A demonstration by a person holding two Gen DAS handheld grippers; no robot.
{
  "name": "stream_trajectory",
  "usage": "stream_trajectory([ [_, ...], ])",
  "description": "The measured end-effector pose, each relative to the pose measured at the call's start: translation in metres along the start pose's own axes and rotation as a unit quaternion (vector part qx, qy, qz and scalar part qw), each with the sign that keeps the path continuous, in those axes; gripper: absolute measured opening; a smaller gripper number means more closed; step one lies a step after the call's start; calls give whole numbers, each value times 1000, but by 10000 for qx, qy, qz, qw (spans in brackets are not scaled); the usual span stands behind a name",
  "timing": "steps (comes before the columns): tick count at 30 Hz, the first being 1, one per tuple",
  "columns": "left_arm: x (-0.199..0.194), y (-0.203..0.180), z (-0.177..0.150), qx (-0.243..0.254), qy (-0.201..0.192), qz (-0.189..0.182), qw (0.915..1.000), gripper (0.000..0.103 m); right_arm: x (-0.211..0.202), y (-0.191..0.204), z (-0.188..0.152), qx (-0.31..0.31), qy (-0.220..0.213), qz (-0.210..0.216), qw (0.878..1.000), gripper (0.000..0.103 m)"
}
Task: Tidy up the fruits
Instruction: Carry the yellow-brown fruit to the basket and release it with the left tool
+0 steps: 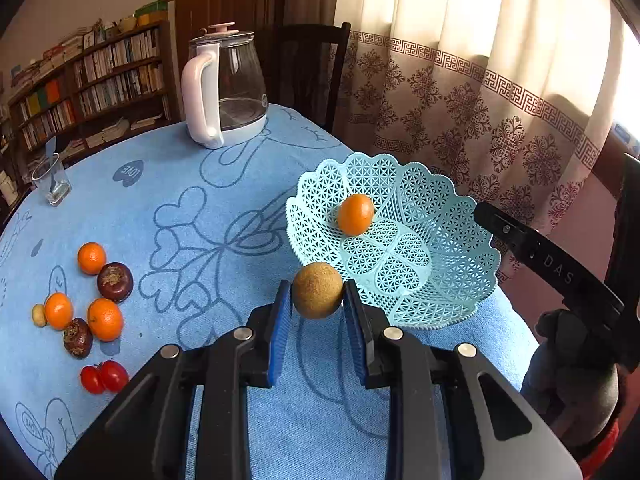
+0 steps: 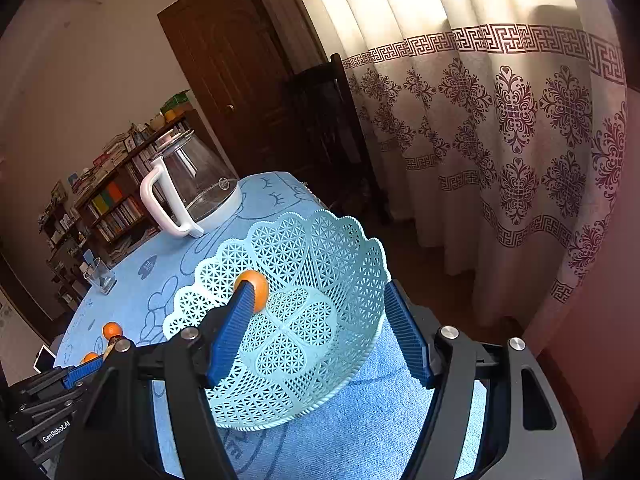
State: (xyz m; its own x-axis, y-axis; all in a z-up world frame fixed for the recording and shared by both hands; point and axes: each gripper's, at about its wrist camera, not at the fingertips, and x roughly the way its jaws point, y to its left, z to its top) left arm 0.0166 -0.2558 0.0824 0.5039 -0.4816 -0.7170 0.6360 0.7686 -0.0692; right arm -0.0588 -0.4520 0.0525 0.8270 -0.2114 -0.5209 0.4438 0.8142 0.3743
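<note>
My left gripper (image 1: 318,300) is shut on a round brown kiwi (image 1: 317,290), held above the blue cloth just in front of the near rim of the light-blue lattice basket (image 1: 400,288). One orange (image 1: 355,214) lies inside the basket. My right gripper (image 2: 320,320) is open and empty, its blue fingers (image 2: 234,328) spread wide over the basket (image 2: 320,360), with the orange (image 2: 258,286) partly hidden behind the left finger. Loose fruit lies on the cloth at the left: oranges (image 1: 105,319), dark mangosteens (image 1: 115,281), two red tomatoes (image 1: 105,377).
A glass kettle with a white handle (image 1: 224,88) stands at the back of the table. A drinking glass (image 1: 52,180) stands at the far left. The table edge runs close behind the basket, with a dark chair (image 1: 312,72) and patterned curtain (image 1: 480,100) beyond.
</note>
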Motion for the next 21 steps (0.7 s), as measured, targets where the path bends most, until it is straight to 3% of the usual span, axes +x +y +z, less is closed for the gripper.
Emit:
stream_trajectory([
  [8,30,-16,8,82,129,-250,9996,28,6,2,-5,-63,78,3,9999,69],
  [10,32,-15,7,91,120,-280,9995,47,5,3,-5,-56,77,2,10000,69],
  [11,31,-14,6,72,65,-238,9997,65,6,3,-5,-55,77,0,10000,69],
  [12,30,-12,5,53,-2,-201,9998,70,6,3,-6,-52,79,-1,10000,70],
  [16,28,-4,4,-20,-17,-131,9999,74,6,4,-7,-71,75,-26,9999,71],
  [18,24,1,3,-49,-98,-69,9999,84,6,5,-7,-100,53,-41,9999,73],
  [21,20,6,1,-70,-192,87,9998,87,6,6,-9,-123,34,-59,9999,76],
])
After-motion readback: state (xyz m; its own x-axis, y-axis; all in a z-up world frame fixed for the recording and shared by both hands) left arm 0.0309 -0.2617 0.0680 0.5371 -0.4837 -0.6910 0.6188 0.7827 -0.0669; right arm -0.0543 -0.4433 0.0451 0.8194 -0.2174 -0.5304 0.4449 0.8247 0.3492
